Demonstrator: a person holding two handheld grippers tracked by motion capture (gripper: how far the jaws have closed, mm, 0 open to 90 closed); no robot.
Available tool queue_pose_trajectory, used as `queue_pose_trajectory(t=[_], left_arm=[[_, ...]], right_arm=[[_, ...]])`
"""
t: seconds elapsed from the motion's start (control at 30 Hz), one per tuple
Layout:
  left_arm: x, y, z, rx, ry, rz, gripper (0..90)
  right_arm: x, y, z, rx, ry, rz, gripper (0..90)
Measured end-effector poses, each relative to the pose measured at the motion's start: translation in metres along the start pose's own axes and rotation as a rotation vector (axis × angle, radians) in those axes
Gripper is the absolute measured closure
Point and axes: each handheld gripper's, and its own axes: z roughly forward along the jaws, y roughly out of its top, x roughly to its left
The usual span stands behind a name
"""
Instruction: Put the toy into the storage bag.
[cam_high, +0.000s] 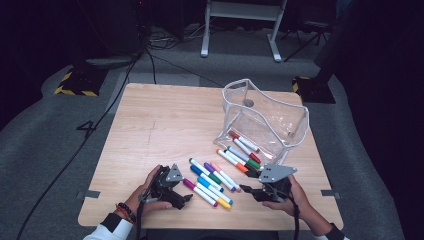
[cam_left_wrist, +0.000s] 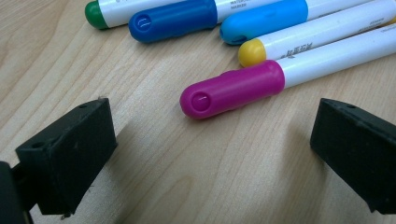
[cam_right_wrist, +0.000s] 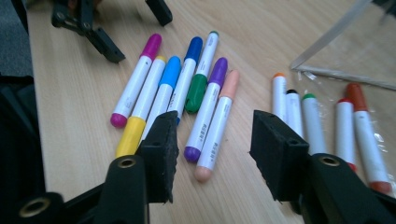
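Black jaws of our right gripper (cam_right_wrist: 210, 154) rose at the bottom of the right gripper view, about half open with nothing between them, poised just short of the peach marker (cam_right_wrist: 217, 126) and the purple marker (cam_right_wrist: 205, 109). At the lower left of the high view our left gripper (cam_high: 186, 196) sat low on the table (cam_high: 150, 125), its jaws wide apart and empty, the magenta marker (cam_left_wrist: 233, 88) lying just ahead of them.

We judged the packing barely begun. Seven markers lay in a loose fan at the lower middle of the high view, and another handful (cam_high: 240, 155) lay right of them. A red-capped marker (cam_high: 244, 141) and a neighbour rested on the mouth of the clear pouch (cam_high: 265, 117), which stood open at the upper right of the table. None had been picked up, so nearly all the loading remained.

Packed side by side and touching, the markers left little room for a jaw to slip between, so neighbours could roll. Beyond the table, cables and a white stand (cam_high: 240, 25) sat on the dark floor.
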Motion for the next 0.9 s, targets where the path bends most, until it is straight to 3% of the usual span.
queue_pose_trajectory(t=[0.13,0.37,0.57,0.7,0.77,0.9], left_arm=[[0.000,0.000,0.000,0.000,0.000,0.000,0.4],[0.000,0.000,0.000,0.000,0.000,0.000,0.4],[0.000,0.000,0.000,0.000,0.000,0.001,0.4],[0.000,0.000,0.000,0.000,0.000,0.001,0.4],[0.000,0.000,0.000,0.000,0.000,0.001,0.5],[0.000,0.000,0.000,0.001,-0.004,0.007,0.5]], right_arm=[[-0.003,0.001,0.032,0.032,0.026,0.006,57.8],[-0.016,0.010,0.077,0.077,0.003,0.042,64.0],[-0.027,0.014,0.096,0.083,-0.009,0.060,66.7],[-0.033,0.012,0.108,0.111,0.002,0.088,66.9],[-0.034,0.010,0.112,0.138,-0.004,0.077,67.0],[-0.040,0.005,0.111,0.127,0.016,0.128,71.4]])
